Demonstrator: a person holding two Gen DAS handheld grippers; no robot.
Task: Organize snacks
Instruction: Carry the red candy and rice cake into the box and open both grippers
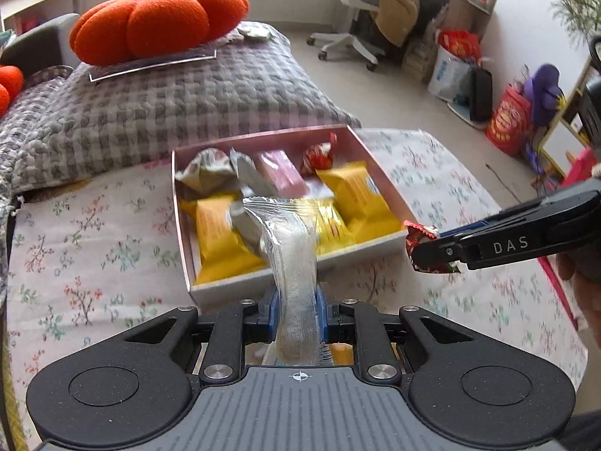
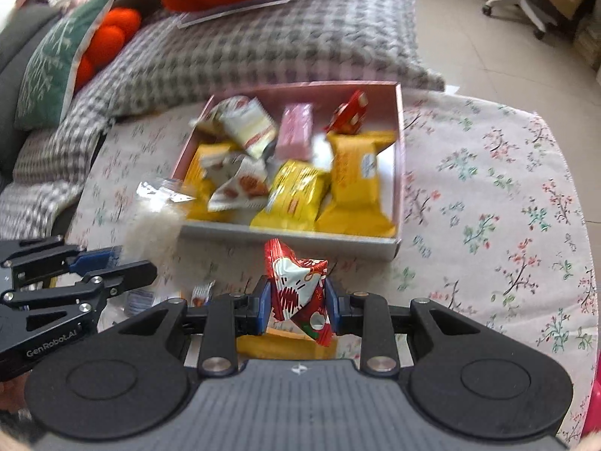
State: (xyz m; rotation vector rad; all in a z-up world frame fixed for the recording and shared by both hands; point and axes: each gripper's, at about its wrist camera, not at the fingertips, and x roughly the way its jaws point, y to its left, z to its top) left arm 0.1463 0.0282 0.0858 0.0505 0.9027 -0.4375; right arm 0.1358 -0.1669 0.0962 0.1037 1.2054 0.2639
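Note:
A pink box (image 1: 372, 251) (image 2: 399, 173) on the floral cloth holds several snacks: yellow packets (image 1: 221, 240) (image 2: 357, 180), a pink bar (image 1: 283, 173) (image 2: 296, 131), a red candy (image 1: 319, 156) (image 2: 347, 112) and grey-white packets (image 1: 204, 171) (image 2: 246, 124). My left gripper (image 1: 298, 312) is shut on a clear-wrapped white rice snack (image 1: 295, 263) (image 2: 154, 233), held just before the box's near edge. My right gripper (image 2: 298, 300) (image 1: 432, 250) is shut on a red-and-white wrapped candy (image 2: 300, 285) (image 1: 420, 231), close to the box's near right corner.
A grey checked blanket (image 1: 169, 101) with an orange pumpkin cushion (image 1: 157, 22) lies behind the box. More snacks (image 2: 285, 345) lie under the right gripper. An office chair (image 1: 360, 7) and bags (image 1: 511, 120) stand on the floor to the right.

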